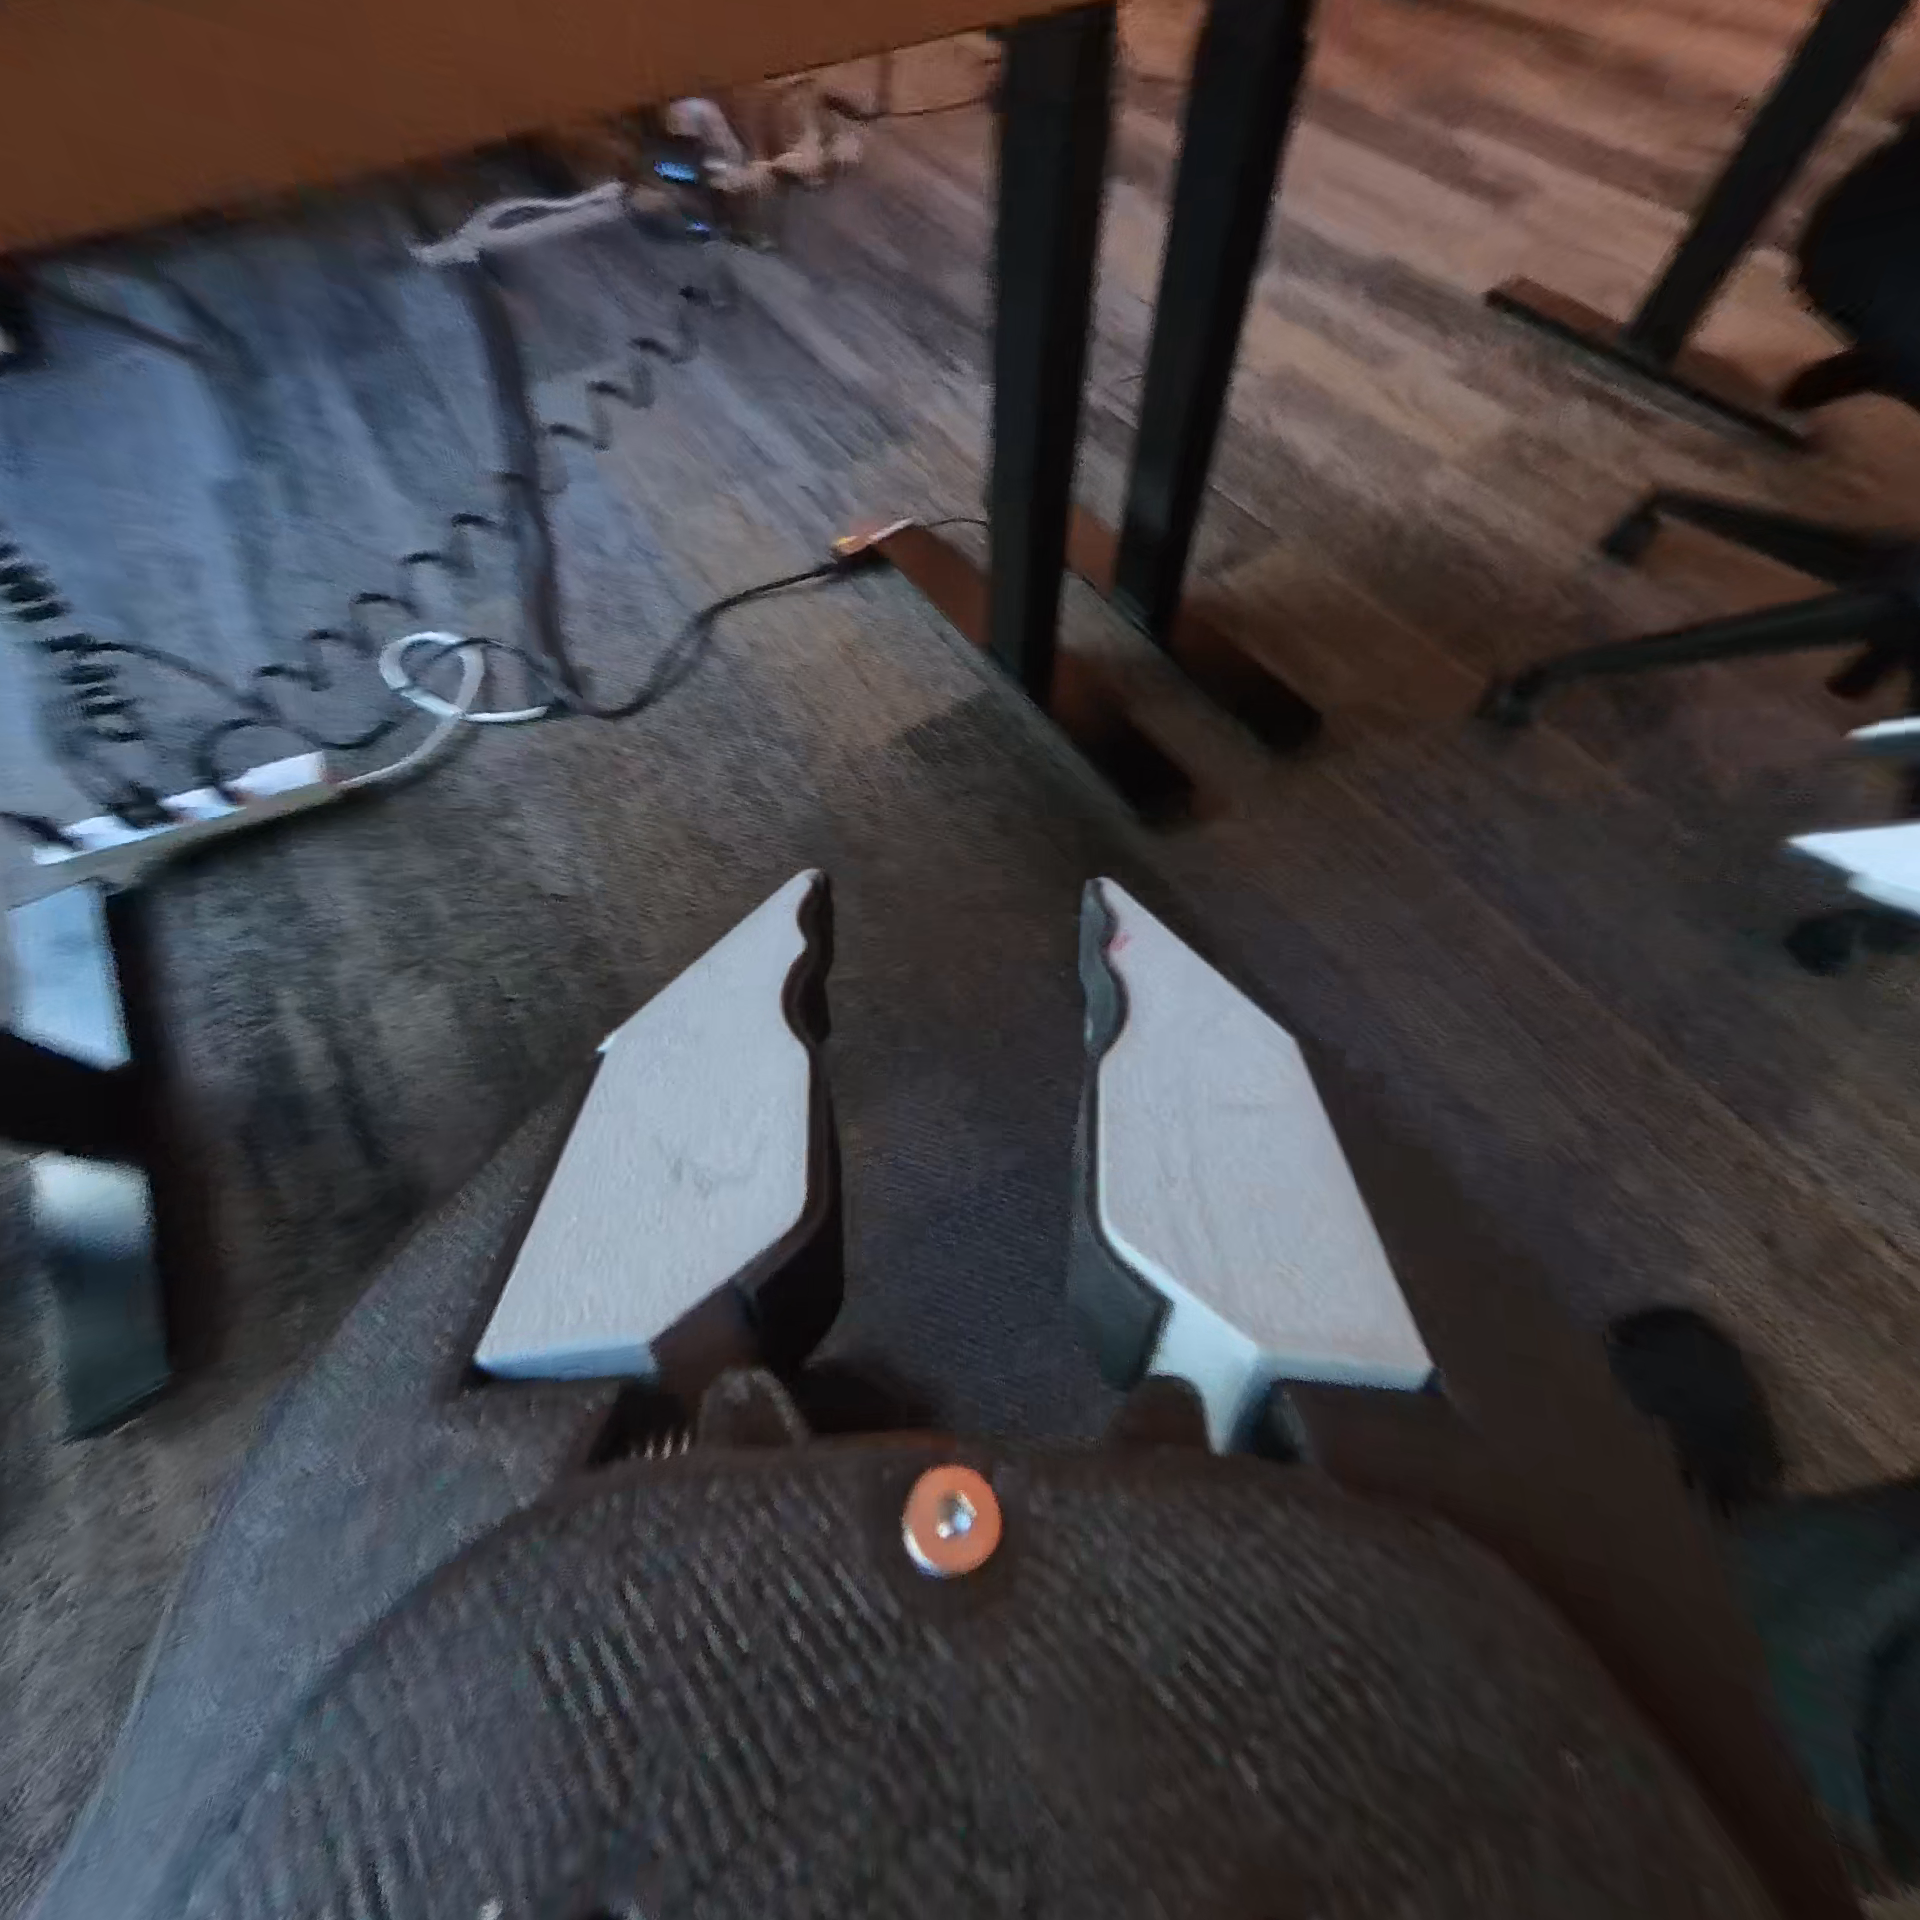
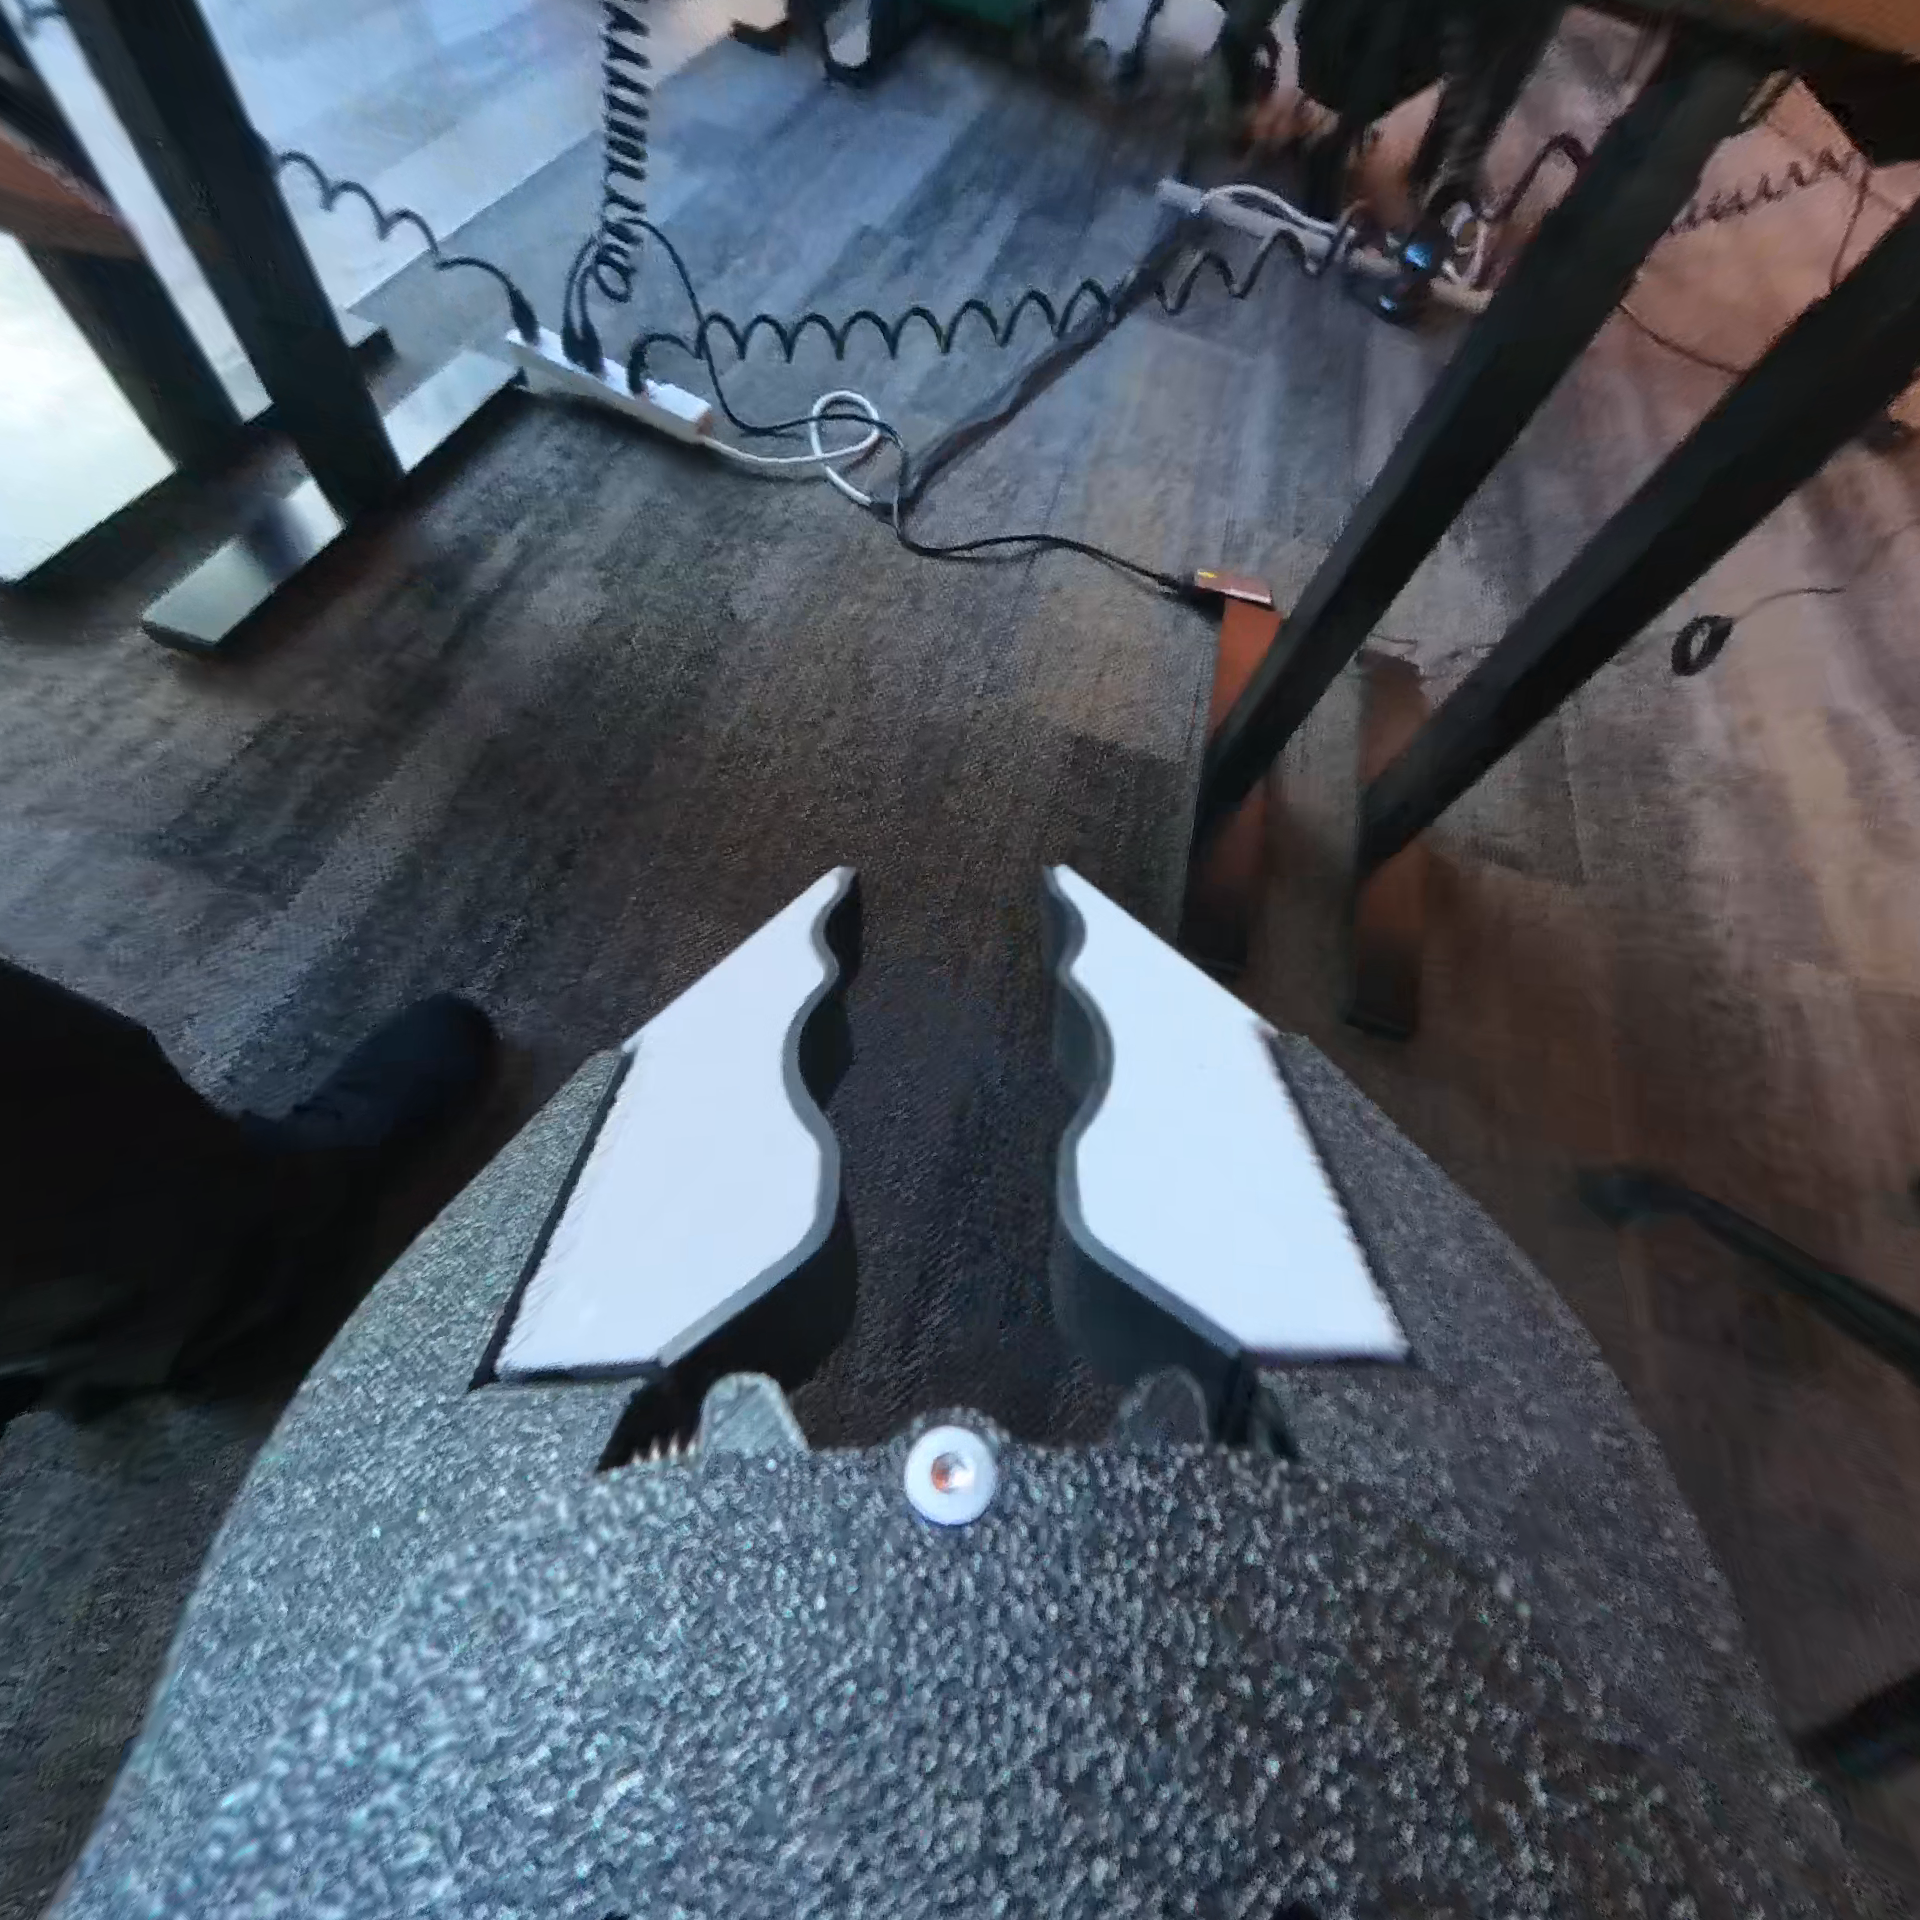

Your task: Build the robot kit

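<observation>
Grey carpet [image 1: 727, 831] lies under us; our left gripper [image 1: 954, 883] and right gripper [image 2: 948, 873] gape, empty, and perhaps could snag the coiled cables [image 2: 914, 322] ahead

— What covers the floor?
— Grey-brown carpet [image 2: 582, 686], paler toward eleven o'clock.
— Furniture?
— Black desk legs [image 1: 1049, 343] at twelve to one o'clock, a wooden desktop [image 1: 312, 94] overhead, a white power strip [image 2: 613, 390] with coiled black cables [image 2: 914, 322] at eleven.

Dim, warm-tinted; daylight glare upper left (window, perhaps); motion blur, edges warped.
</observation>
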Motion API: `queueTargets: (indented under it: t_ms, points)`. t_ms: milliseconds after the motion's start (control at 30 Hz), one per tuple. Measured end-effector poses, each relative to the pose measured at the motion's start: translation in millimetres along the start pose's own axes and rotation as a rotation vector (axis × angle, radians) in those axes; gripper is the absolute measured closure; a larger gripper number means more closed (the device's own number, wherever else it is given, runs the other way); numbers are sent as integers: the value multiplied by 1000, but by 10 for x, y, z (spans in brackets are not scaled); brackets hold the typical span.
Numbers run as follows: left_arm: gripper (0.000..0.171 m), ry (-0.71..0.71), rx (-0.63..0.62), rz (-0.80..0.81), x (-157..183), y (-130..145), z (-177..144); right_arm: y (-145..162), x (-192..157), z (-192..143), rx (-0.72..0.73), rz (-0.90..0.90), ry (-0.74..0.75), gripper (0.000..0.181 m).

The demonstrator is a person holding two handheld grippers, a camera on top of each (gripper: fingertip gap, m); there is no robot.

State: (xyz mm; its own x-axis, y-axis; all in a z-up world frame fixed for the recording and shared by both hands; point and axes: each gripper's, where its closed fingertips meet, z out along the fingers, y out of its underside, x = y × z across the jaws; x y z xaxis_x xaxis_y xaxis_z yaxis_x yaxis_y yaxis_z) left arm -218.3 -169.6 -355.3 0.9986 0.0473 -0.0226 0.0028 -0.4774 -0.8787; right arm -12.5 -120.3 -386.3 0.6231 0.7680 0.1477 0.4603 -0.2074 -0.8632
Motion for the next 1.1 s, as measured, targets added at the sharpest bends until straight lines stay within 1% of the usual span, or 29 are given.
queueTargets:
  t_ms: [33, 67, 100, 167, 200, 233, 267, 300, 367, 433, 467, 500, 533, 600, 667, 700, 733, 800, 833, 867, 933, 1000, 1067, 1100]
  points:
    - [126, -49, -8, -4, -159, 75, -118, -61, -128, -41, 1, 16, -9, 142]
    - [125, -95, -11, -26, -321, 95, -266, -166, -311, -89, 17, 19, -32, 134]
    - [122, -139, 15, -51, -496, 38, -442, -271, -525, -138, 36, 7, -55, 127]
    - [107, -185, 106, -97, -809, -138, -778, -410, -1049, -229, 54, -48, -135, 124]
    - [96, -202, 111, -121, -950, -154, -912, -447, -1305, -274, 55, -79, -179, 124]
    - [90, -224, 78, -153, -1073, -104, -1028, -467, -1538, -318, 55, -110, -219, 124]
    - [89, -239, 24, -174, -1147, -10, -1134, -470, -1760, -367, 49, -132, -266, 124]
    - [88, -236, -39, -159, -1163, 103, -1244, -446, -1967, -422, 27, -150, -321, 128]
    - [81, -186, -148, -92, -1066, 345, -1481, -388, -2281, -541, -8, -184, -405, 144]
    - [81, -92, -263, -42, -845, 640, -1788, -338, -2504, -660, -17, -202, -472, 146]
    - [81, -66, -306, -26, -736, 784, -1984, -282, -2585, -714, -42, -214, -501, 147]
    - [80, -38, -319, -9, -621, 902, -2189, -215, -2643, -767, -72, -228, -526, 149]
    - [79, -21, -311, 3, -525, 987, -2391, -155, -2677, -822, -93, -248, -544, 149]
    - [80, -10, -252, 6, -390, 1080, -2731, -94, -2712, -919, -86, -283, -575, 149]
    - [84, -10, -203, -34, -329, 1122, -2943, -61, -2769, -980, -97, -270, -633, 149]
    - [86, -5, -208, -62, -318, 1153, -3001, -40, -2815, -1007, -126, -246, -674, 148]
    - [86, 9, -221, -85, -300, 1186, -3038, -33, -2871, -1035, -147, -223, -718, 147]
    - [86, 23, -234, -106, -294, 1240, -3063, -61, -2950, -1059, -136, -211, -767, 145]
    - [86, -1, -251, -101, -340, 1284, -3060, -79, -2983, -1055, -120, -220, -780, 144]
    - [86, -26, -272, -95, -398, 1336, -3052, -102, -3000, -1033, -104, -238, -782, 139]
    - [86, -60, -315, -106, -512, 1442, -3043, -166, -2953, -893, -74, -277, -735, 132]
    - [92, -56, -309, -145, -602, 1492, -3017, -227, -2931, -697, -51, -271, -724, 126]
    - [93, -44, -322, -184, -688, 1572, -2968, -288, -2988, -435, -61, -277, -747, 113]
    - [93, -55, -346, -198, -755, 1639, -2946, -367, -3077, -320, -75, -281, -789, 105]
